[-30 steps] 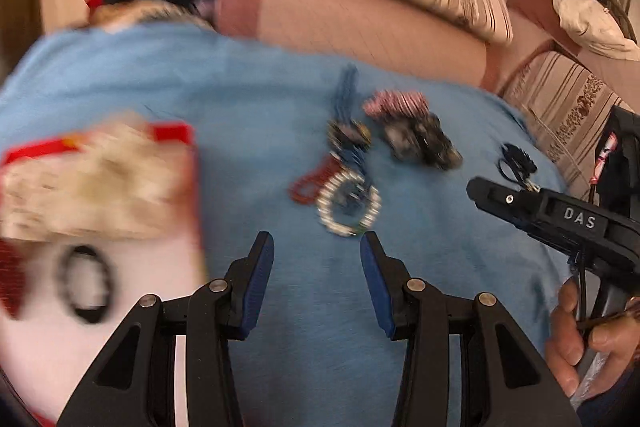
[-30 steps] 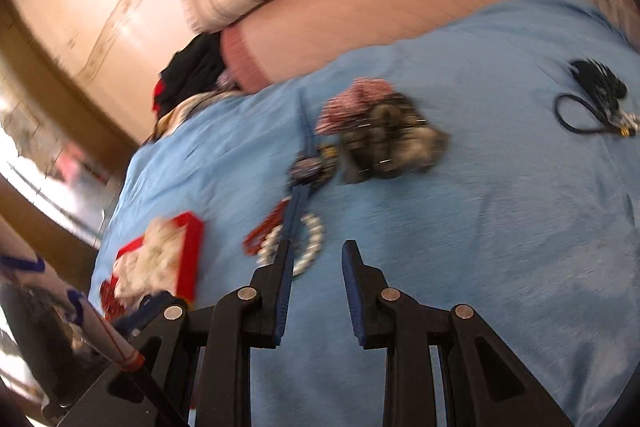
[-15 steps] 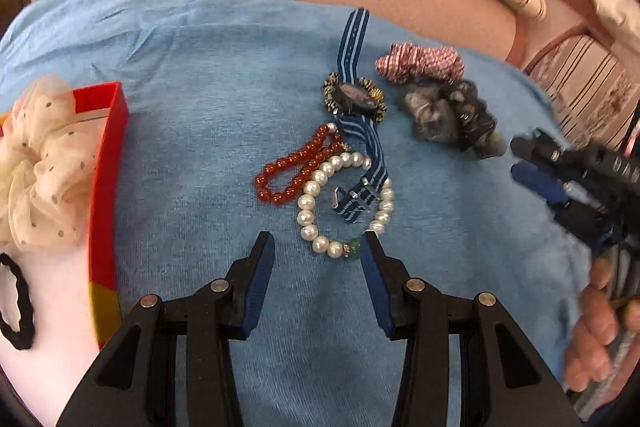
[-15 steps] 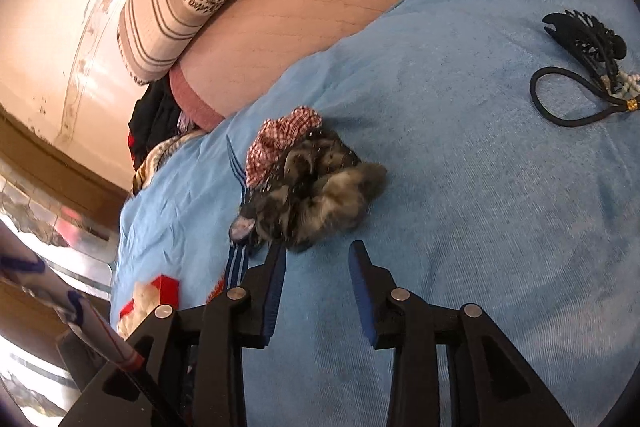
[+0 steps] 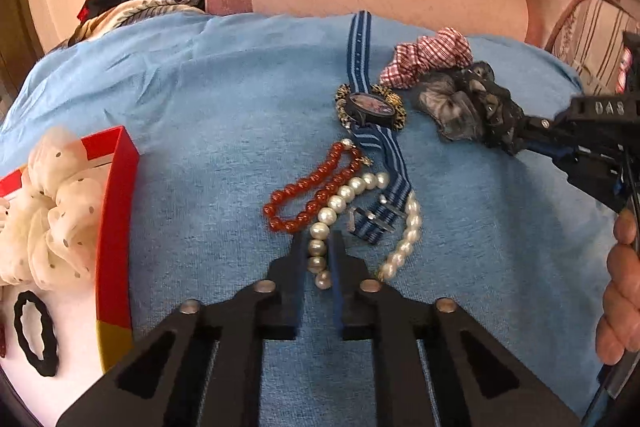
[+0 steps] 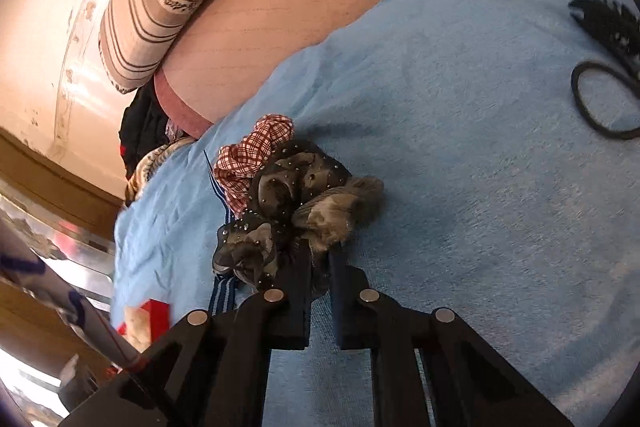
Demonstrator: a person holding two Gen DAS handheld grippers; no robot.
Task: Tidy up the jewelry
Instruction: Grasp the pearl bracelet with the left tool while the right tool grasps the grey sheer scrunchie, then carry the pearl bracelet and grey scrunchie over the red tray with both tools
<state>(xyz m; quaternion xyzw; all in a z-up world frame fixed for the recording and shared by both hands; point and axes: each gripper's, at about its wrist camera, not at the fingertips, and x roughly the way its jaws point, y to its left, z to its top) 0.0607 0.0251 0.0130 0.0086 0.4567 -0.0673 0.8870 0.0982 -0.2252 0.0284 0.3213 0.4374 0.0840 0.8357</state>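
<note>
Two tools are working at once on the bed, which is covered with a blue blanket (image 5: 200, 99). The left tool (image 5: 319, 245) has its fingers nearly closed around the near part of the pearl bracelet (image 5: 340, 201), with a few pearls showing in the narrow gap between them. This bracelet lies on the blanket, touching the red bead bracelet (image 5: 308, 193), and the striped strap of the watch (image 5: 370, 109) lies across its loop. The right tool (image 6: 319, 257) is also almost closed, and it pinches the edge of the dark studded scrunchie (image 6: 288, 195), which touches the checked scrunchie (image 6: 250, 153). To the left stands the red box (image 5: 116, 219), which already contains a cream scrunchie (image 5: 44, 211) and a black hair tie (image 5: 34, 331). The main risk, in my opinion, is at the left side: if the pearls are lifted, the watch strap and the red beads can be dragged along, because they overlap. Round pearls can also slip out of smooth fingers. On the right, the soft fabric may catch the checked scrunchie and pull it too.
</note>
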